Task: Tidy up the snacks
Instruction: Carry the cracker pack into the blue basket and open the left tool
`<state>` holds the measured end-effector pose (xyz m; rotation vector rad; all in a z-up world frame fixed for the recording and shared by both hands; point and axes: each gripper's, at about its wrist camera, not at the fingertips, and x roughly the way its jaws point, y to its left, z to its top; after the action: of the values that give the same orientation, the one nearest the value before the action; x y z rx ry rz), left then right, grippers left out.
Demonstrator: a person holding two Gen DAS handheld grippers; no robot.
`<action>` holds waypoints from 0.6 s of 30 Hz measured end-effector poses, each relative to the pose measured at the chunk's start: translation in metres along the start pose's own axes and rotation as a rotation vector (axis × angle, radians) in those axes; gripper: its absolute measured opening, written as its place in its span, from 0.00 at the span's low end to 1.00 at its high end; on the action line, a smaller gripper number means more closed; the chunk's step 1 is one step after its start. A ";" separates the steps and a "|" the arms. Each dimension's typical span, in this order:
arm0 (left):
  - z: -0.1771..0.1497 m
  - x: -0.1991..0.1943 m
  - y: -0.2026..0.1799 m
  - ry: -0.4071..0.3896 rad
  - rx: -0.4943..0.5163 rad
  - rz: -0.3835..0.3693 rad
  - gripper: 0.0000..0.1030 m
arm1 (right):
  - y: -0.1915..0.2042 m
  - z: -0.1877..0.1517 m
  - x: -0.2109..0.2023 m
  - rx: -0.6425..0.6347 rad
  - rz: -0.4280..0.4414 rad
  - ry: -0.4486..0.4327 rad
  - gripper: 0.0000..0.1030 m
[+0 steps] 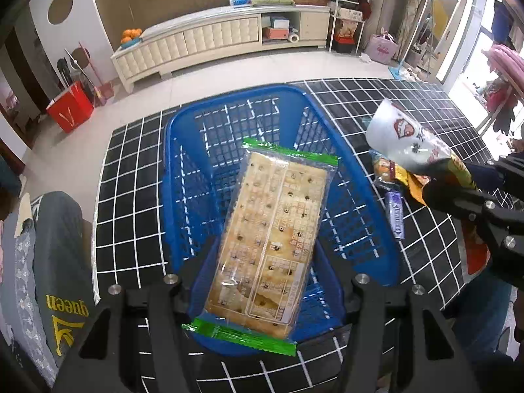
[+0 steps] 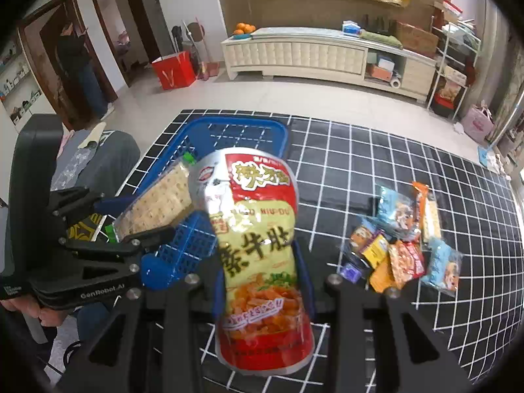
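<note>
My left gripper (image 1: 262, 294) is shut on a clear cracker pack (image 1: 271, 229) with green ends, held lengthwise above the blue plastic basket (image 1: 262, 90). In the right wrist view the same left gripper (image 2: 131, 219) holds the cracker pack (image 2: 157, 203) over the basket (image 2: 235, 121). My right gripper (image 2: 262, 281) is shut on a red and yellow snack bag (image 2: 258, 245), held upright just right of the basket. From the left wrist view, the right gripper (image 1: 458, 177) and its snack bag (image 1: 409, 137) show beside the basket's right rim. The basket looks empty.
A pile of several small snack packets (image 2: 399, 245) lies on the black grid tablecloth (image 2: 393, 150), right of the basket; part of the pile (image 1: 393, 190) shows under the right gripper. A grey trouser leg (image 1: 59, 229) is at the table's left edge. A person (image 2: 78, 65) stands in a far doorway.
</note>
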<state>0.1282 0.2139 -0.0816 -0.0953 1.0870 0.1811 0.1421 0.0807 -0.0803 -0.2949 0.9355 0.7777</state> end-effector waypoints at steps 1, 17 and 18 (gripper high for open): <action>0.000 0.002 0.003 0.004 -0.002 -0.001 0.55 | 0.003 0.000 0.004 -0.003 0.000 0.006 0.40; -0.003 0.027 0.010 0.055 -0.019 -0.022 0.55 | 0.006 -0.003 0.014 -0.004 -0.005 0.050 0.40; -0.003 0.029 0.011 0.068 -0.016 -0.014 0.55 | 0.005 -0.003 0.013 -0.003 -0.007 0.050 0.40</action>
<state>0.1363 0.2269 -0.1088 -0.1244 1.1527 0.1750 0.1413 0.0887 -0.0926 -0.3212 0.9794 0.7688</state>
